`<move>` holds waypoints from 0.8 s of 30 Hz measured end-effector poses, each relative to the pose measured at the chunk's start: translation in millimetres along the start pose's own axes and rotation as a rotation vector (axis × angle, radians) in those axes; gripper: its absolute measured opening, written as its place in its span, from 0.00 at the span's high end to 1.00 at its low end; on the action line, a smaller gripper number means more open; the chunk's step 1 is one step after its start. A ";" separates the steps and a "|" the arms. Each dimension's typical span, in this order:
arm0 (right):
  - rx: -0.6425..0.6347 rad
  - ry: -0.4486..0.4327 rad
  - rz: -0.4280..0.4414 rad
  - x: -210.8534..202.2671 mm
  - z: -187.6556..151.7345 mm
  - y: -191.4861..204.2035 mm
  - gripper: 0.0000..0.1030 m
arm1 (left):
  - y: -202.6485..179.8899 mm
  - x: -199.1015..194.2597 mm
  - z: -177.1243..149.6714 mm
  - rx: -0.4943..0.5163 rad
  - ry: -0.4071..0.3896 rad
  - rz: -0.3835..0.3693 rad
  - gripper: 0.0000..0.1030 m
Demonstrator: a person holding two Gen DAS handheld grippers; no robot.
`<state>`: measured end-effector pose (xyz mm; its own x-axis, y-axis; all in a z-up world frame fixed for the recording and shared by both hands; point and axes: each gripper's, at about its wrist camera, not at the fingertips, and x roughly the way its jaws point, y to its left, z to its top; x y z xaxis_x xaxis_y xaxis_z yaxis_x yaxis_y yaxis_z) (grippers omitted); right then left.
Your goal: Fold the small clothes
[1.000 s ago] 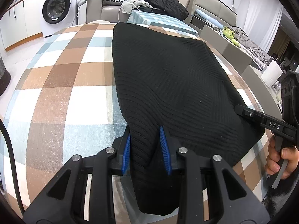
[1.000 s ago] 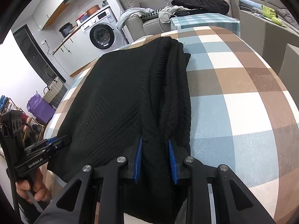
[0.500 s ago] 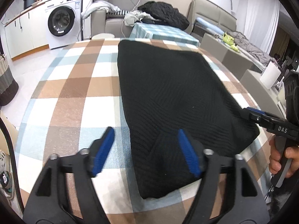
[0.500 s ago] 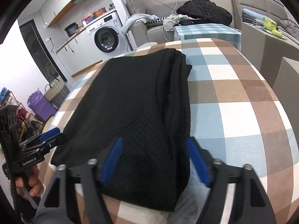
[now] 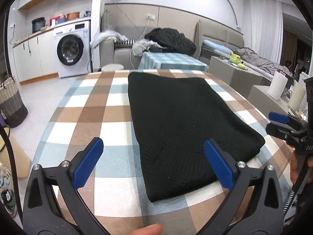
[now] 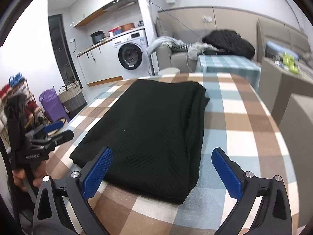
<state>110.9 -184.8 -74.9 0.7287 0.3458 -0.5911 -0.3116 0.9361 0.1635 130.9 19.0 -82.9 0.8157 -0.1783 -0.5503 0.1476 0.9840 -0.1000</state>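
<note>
Left wrist view
step: a fold just laid down, by the look; release in hand.
knit (image 5: 182, 121): black, folded into a long slab, flat on checked table (image 5: 82, 117), running away from cam, near end just ahead of the pads.
left claw (image 5: 154, 162): jaws opening, v. wide; nothing held, pads clear of cloth, knit's near left corner seen between them but lower.
right claw (image 5: 281, 123): at right edge, off the knit's right corner, not touching.

Right wrist view
knit (image 6: 148, 129): layered edges stacked along its right side, near end by table edge.
right claw (image 6: 160, 168): jaws opening, v. wide, empty; left pad over near edge, no press seen.
left claw (image 6: 56, 129): beside left corner, apart from cloth.
next: prob. regrip both near corners w/ both claws, carry to far end for crosswise fold; needs all layers pinched, esp. the stacked side.
</note>
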 end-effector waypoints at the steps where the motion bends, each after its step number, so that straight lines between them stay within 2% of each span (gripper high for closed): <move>1: -0.013 -0.013 0.004 -2.4 -2.5 3.4 0.00 | 0.5 -3.8 -2.1 -0.006 -0.016 -0.008 0.01; 7: -0.067 -0.083 0.018 -9.1 -14.6 13.6 0.00 | -2.5 -11.5 -12.7 0.011 -0.035 -0.004 0.01; 11: -0.063 -0.097 0.033 -11.3 -17.6 11.9 0.00 | -8.1 -13.1 -19.3 0.044 -0.048 0.004 0.01; 24: -0.046 -0.178 0.024 -17.4 -18.9 4.8 0.00 | -8.7 -15.2 -19.7 0.053 -0.075 -0.012 0.01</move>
<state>85.2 -187.6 -78.7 0.8160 0.3780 -0.4373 -0.3548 0.9248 0.1373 106.1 13.1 -90.0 0.8528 -0.1914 -0.4858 0.1853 0.9808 -0.0612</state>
